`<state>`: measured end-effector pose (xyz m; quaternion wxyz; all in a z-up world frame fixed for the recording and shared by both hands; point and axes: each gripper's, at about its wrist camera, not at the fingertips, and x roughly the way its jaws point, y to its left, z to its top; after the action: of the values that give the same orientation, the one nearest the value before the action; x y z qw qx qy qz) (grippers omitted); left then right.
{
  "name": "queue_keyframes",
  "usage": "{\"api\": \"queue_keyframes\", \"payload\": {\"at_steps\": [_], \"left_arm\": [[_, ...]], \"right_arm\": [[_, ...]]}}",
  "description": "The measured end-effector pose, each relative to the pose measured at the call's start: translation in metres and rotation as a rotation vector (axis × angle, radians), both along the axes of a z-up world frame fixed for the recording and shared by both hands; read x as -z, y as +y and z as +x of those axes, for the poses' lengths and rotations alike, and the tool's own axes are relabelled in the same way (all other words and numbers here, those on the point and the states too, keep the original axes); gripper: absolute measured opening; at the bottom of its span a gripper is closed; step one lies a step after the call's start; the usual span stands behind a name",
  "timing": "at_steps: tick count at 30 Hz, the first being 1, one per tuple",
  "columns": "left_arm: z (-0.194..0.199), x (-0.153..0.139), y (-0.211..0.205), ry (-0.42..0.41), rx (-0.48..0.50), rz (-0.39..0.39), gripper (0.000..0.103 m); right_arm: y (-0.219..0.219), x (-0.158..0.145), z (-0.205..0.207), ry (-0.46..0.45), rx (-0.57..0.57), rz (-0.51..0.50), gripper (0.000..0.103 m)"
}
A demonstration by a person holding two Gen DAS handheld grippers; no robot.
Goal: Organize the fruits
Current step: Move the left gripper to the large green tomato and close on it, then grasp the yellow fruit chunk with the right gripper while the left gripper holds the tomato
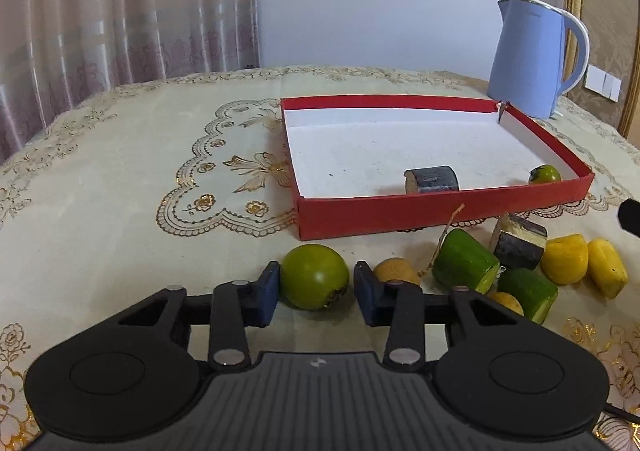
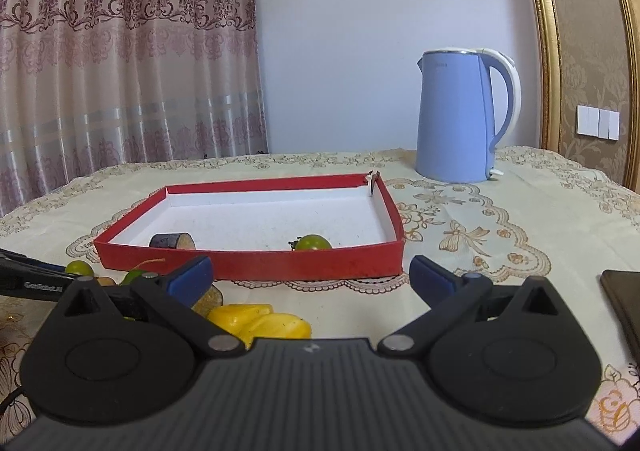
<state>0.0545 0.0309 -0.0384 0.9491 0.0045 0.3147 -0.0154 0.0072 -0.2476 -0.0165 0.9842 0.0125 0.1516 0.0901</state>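
Left gripper point(image 1: 316, 293): low on the table, jaws parted just wider than the green fruit point(image 1: 314, 281) sitting between the blue pads point(image 1: 267, 293). A sliver of gap shows on each side, so no grip yet. Judged to be lined up for a pinch across the fruit's widest part.

Right gripper point(image 2: 310, 277): spread wide, nothing between the fingers, held back from the red tray point(image 2: 256, 265). Likely waiting its turn.

Tray contents: a dark-skinned cut chunk point(image 1: 432, 179) near the front wall and a small green fruit point(image 1: 545, 173) in the front right corner. Rest of the white floor bare. Far right corner seam is split.

Loose pile, just outside the tray's front wall: small brownish fruit point(image 1: 396, 271), two green cut pieces point(image 1: 466, 261), another dark chunk point(image 1: 520, 241), two yellow pieces point(image 1: 566, 259). Clustered close, some touching; picking from the left end of the pile avoids knocking neighbours.

Progress: early, two items in, most out.

Bystander: blue kettle point(image 2: 460, 115) behind the tray, not part of the job.
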Motion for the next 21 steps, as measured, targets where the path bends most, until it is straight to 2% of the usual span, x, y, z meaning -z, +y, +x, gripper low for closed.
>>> {"api": "queue_keyframes", "payload": {"at_steps": [11, 15, 21], "left_arm": [[-0.008, -0.002, 0.011, -0.047, -0.024, -0.083, 0.034], [-0.011, -0.004, 0.012, -0.080, -0.035, -0.086, 0.034], [-0.011, -0.005, 0.011, -0.086, -0.035, -0.080, 0.034]], "right_arm": [[-0.011, -0.001, -0.007, 0.000, -0.069, -0.047, 0.103], [-0.012, -0.002, -0.007, 0.037, -0.104, -0.106, 0.092], [0.002, 0.003, -0.005, 0.116, -0.204, -0.164, 0.086]]}}
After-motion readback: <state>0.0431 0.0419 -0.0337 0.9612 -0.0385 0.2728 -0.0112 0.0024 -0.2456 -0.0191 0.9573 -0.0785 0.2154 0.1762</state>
